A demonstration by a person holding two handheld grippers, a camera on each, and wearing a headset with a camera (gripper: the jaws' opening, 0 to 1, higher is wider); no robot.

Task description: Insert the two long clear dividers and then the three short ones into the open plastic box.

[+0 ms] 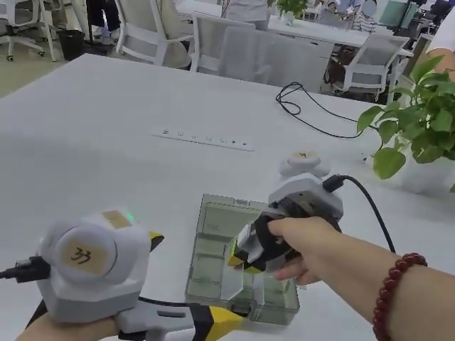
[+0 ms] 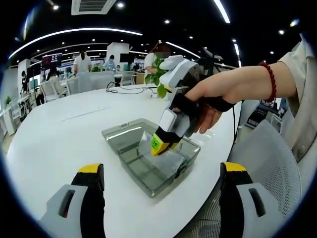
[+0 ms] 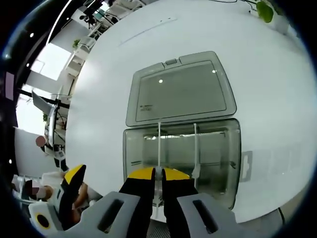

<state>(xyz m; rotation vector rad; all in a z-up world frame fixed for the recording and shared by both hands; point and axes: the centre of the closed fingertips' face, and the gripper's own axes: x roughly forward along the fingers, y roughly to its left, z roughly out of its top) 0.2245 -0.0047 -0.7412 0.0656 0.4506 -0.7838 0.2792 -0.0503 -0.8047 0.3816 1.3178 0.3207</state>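
1 open plastic box [image 3: 181, 91], 2 clear dividers [image 3: 159, 144] [image 3: 195, 148], 2 grippers [image 3: 158, 174] [image 2: 161, 171], 1 power strip [image 1: 202, 138]

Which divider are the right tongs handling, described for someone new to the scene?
On the white table lies the open box, lid flat beyond it. Two clear dividers stand across its tray. The divider meant is pinched between the right tongs; its neighbour stands free.

White tabletop [image 1: 92, 121] carrying a power strip [image 1: 202, 138], black cable [image 1: 282, 106] looping near a leafy plant [image 1: 416, 124], white chairs [image 1: 146, 32] standing behind, ceiling lights [image 2: 74, 32] glowing.
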